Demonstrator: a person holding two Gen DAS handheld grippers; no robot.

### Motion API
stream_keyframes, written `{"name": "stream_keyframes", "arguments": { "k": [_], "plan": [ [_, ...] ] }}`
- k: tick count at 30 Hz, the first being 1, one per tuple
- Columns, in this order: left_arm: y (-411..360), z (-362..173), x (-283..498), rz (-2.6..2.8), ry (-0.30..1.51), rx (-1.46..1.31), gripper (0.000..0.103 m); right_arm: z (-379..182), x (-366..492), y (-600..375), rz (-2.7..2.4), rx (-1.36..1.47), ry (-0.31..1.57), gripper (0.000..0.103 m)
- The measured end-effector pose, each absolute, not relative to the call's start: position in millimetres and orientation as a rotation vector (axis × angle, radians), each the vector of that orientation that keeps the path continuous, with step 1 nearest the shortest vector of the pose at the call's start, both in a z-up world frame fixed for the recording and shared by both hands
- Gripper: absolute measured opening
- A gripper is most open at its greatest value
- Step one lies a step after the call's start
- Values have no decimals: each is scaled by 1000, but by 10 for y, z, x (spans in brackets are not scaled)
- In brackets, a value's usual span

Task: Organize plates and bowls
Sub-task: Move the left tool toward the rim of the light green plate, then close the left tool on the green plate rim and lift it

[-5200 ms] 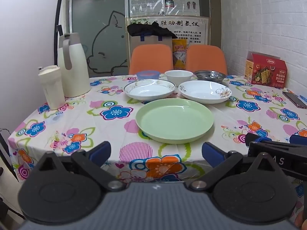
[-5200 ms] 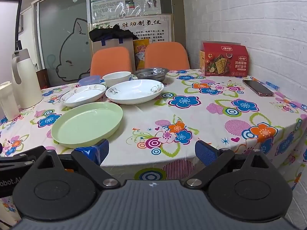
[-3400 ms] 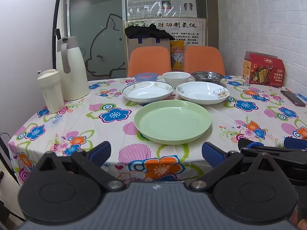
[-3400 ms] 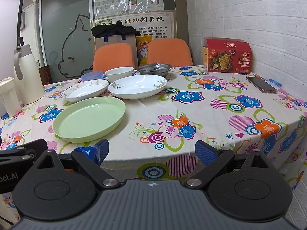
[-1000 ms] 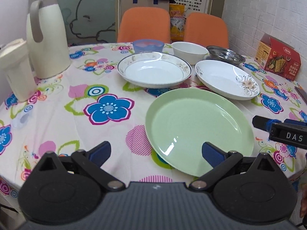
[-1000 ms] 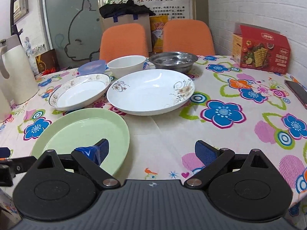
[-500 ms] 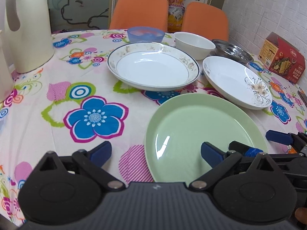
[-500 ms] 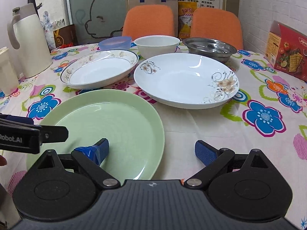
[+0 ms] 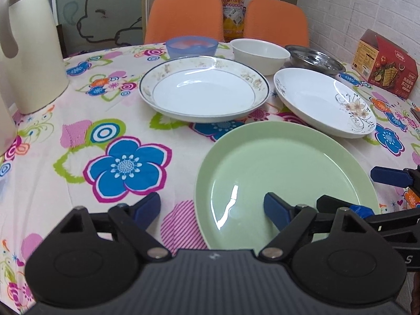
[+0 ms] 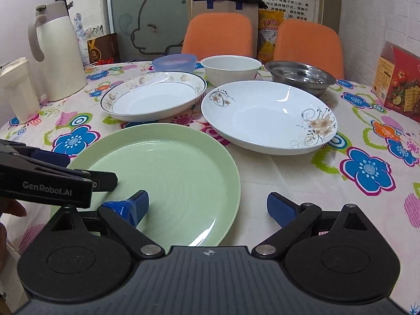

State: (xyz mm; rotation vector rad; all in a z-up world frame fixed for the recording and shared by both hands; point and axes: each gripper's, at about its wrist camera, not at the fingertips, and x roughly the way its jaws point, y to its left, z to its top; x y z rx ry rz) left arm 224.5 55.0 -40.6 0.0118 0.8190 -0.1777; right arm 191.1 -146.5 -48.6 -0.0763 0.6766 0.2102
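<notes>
On the table covered with a flower-printed cloth (image 10: 288, 168), a cream thermos jug with a grey handle (image 10: 59, 52) stands at the far left beside a smaller cream lidded container (image 10: 18, 89). The left gripper (image 9: 211, 207) has its blue-tipped fingers spread wide, one over the cloth, the other over the near-left part of the round pale green plate (image 9: 286, 168), which lies flat at the near edge. Behind it sits a white deep plate with a gold-patterned, dark-lined rim (image 9: 204, 92), and beyond that a translucent blue plastic bowl (image 9: 191, 46). A plain white bowl (image 9: 260, 53) follows, then a white deep plate with a brown flower motif (image 10: 267, 115), just right of the rimmed one, with a shallow stainless steel dish (image 10: 299, 77) behind. The right gripper (image 10: 207, 207) is likewise spread, straddling the green plate's right rim. A red cracker box (image 10: 399, 86) stands far right.
</notes>
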Motion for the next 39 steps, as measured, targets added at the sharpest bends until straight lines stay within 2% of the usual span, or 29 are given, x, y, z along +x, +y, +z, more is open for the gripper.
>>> {"name": "stream_keyframes", "arguments": {
  "k": [4, 6, 10, 12, 13, 23, 34, 35, 36, 37, 39],
  "plan": [
    [493, -394, 2261, -210, 811, 13, 75, -555, 1932, -1478, 240, -48, 672, 85],
    [442, -383, 2248, -228, 799, 19, 63, -564, 1894, -1422, 303, -65, 658, 81],
    [427, -378, 2214, -215, 785, 15, 58, -564, 1829, -1361, 309, -65, 648, 80],
    [449, -360, 2196, -204, 787, 0, 43, -531, 1804, -1308, 303, -69, 656, 80],
    [465, -347, 2185, -195, 793, -11, 43, -510, 1781, -1270, 303, -72, 653, 80],
    [1101, -104, 1961, -42, 766, -34, 42, -404, 1754, -689, 439, -52, 603, 80],
    [1279, -322, 2217, -34, 802, -62, 42, -553, 1983, -546, 428, -72, 654, 83],
    [1278, -329, 2222, -39, 801, -64, 44, -558, 1984, -537, 438, -89, 656, 83],
    [1277, -334, 2225, -51, 802, -64, 63, -555, 1981, -551, 453, -97, 659, 81],
    [1271, -338, 2236, -69, 812, -59, 71, -537, 1976, -595, 467, -96, 666, 81],
    [1302, -293, 2203, -58, 782, -55, 71, -429, 1962, -775, 447, -62, 647, 81]
  ]
}}
